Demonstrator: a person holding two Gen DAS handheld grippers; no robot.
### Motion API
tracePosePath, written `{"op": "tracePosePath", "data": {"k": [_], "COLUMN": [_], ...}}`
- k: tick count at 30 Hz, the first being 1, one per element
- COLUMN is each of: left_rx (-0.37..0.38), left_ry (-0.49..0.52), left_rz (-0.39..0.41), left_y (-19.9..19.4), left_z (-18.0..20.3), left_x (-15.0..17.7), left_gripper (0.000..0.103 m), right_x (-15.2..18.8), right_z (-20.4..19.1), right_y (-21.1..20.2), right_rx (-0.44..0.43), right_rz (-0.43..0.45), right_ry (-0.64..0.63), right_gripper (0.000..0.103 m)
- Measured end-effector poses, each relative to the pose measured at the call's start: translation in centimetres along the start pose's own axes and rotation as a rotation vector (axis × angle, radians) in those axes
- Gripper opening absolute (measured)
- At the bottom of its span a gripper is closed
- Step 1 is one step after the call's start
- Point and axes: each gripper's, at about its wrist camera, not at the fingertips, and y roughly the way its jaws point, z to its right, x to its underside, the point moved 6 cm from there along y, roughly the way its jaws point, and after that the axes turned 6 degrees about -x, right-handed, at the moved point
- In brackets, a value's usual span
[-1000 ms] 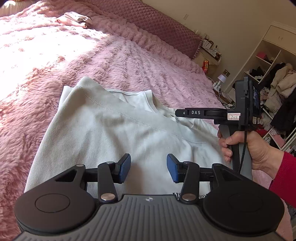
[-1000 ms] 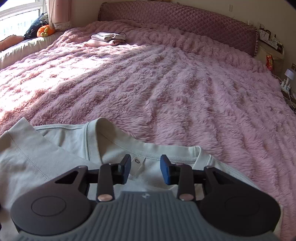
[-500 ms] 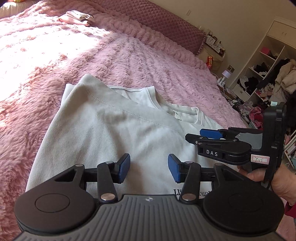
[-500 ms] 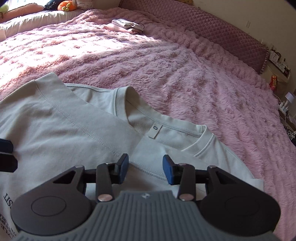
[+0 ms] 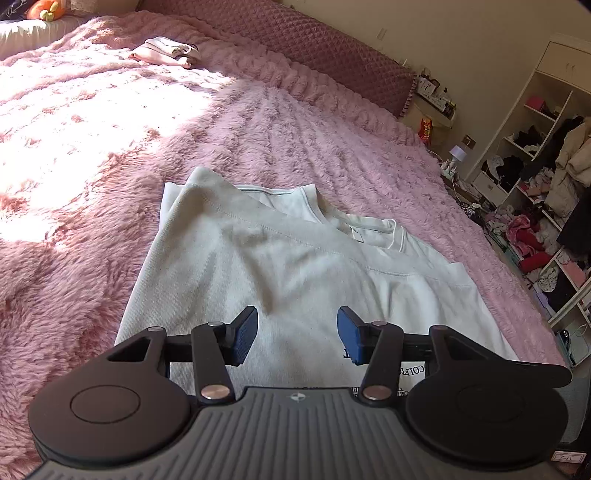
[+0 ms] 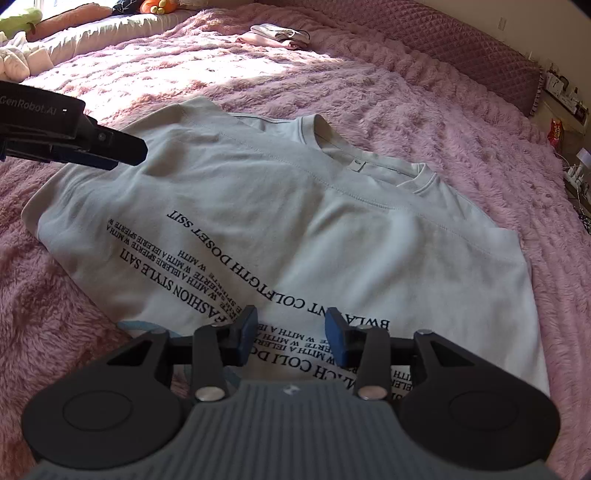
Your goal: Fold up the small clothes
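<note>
On your left, the blanket (image 6: 55, 302) is deep pink plush, and the shirt (image 6: 288, 206) lies spread flat on it, neckline away from you, printed text toward you, one sleeve already turned in across the chest. Your left gripper (image 5: 297, 334) hangs above the shirt's near-left part; its jaws are opening, with nothing between them and the pads clear of the cloth. Moving right, your right gripper (image 6: 290, 336) hovers over the printed lines near the hem, jaws partly apart and empty.

The shirt looks like light, soft knit: it should drape and sag, not hold a crease by itself, and the plush beneath will likely grab it when dragged. So lift, don't slide. Pinch a doubled edge where seams give some body: the shoulder seam or sleeve hem on the right side (image 6: 517, 251), or the hem corners nearest you. Grab only the layers you mean to move. A folded pile (image 6: 277, 35) sits far off by the headboard.
</note>
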Motion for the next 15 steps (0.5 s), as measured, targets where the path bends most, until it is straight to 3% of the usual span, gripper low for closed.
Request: {"op": "tracePosePath", "data": {"k": [7, 15], "left_rx": [-0.039, -0.012], "left_ry": [-0.011, -0.011], "left_rz": [-0.067, -0.078], "left_y": [0.5, 0.0], "left_z": [-2.4, -3.4], "left_x": [2.3, 3.2], "left_gripper": [0.059, 0.058], "right_x": [3.5, 3.5], "right_z": [-2.2, -2.2], "right_y": [-1.5, -0.5], "right_rx": [0.03, 0.055], "right_rz": [0.003, -0.016], "right_ry": [-0.021, -0.012], "right_gripper": [0.038, 0.04]}}
